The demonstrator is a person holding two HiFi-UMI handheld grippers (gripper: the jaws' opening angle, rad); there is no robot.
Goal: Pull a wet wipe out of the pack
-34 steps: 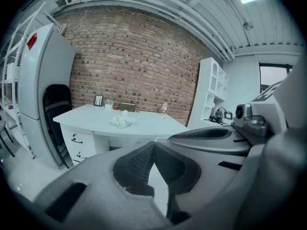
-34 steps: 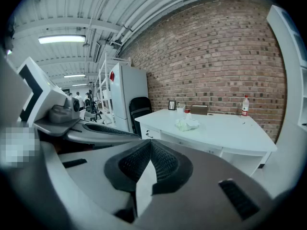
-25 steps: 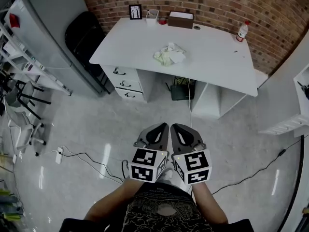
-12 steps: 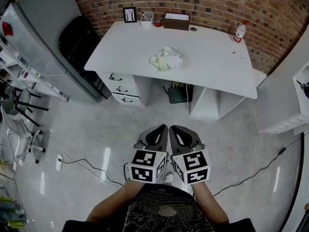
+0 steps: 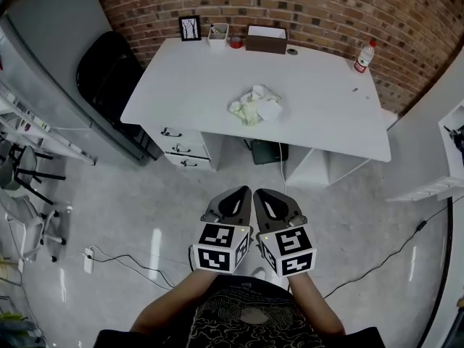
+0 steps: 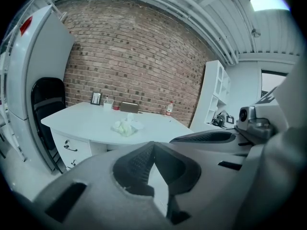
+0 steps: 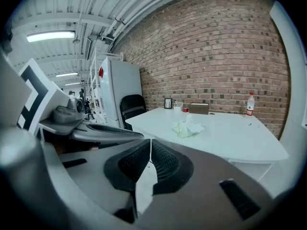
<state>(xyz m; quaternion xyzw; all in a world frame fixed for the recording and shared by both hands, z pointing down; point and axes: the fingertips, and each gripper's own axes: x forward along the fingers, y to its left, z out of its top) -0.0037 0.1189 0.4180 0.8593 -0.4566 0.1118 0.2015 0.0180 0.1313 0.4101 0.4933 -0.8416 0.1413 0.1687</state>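
Shifted nearer the white desk [image 5: 326,114], seen larger and lower in the head view, with the crumpled wipes [image 5: 255,104] farther down the frame and the black chair [image 5: 105,75] and fridge [image 5: 51,56] slid toward the left edge.

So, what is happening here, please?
A person stands on the floor, some way from the white desk, holding the left tool and the right tool side by side in front of the body. Both tools are shut and hold nothing. A crumpled pale heap, perhaps the wipe pack, lies on the desk untouched. Pulling a wipe has not begun.
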